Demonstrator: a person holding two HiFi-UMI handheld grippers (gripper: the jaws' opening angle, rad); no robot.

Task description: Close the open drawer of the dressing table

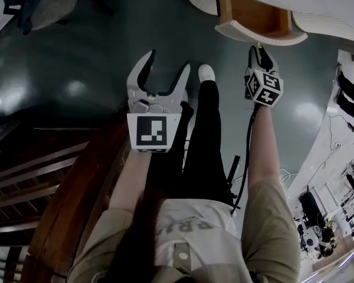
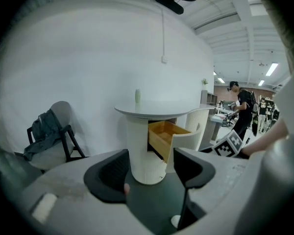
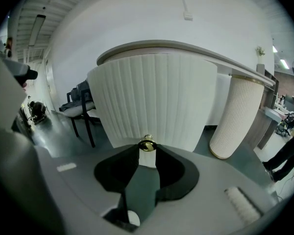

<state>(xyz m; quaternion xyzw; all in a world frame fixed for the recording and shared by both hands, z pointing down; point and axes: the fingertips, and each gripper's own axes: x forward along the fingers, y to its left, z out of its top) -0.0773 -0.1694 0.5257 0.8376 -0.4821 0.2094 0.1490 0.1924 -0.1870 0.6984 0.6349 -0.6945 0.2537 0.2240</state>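
The dressing table (image 2: 152, 112) is white and ribbed, with a round top. Its drawer (image 1: 256, 16) stands pulled out, showing a wooden inside (image 2: 167, 133) and a curved white front (image 3: 152, 102). My right gripper (image 3: 147, 149) is shut on the small brass knob (image 3: 147, 144) of that front; in the head view it (image 1: 259, 49) meets the front's lower edge. My left gripper (image 1: 168, 61) hangs open and empty over the dark floor, left of the drawer. In the left gripper view, the jaws of the left gripper (image 2: 152, 163) frame the table from a distance.
A chair (image 2: 56, 131) draped with clothing stands left of the table. Dark wooden furniture (image 1: 53, 175) lies at my lower left. A ribbed white column (image 3: 235, 116) supports the tabletop at the right. A small bottle (image 2: 137, 96) is on top. A person (image 2: 242, 109) stands far off.
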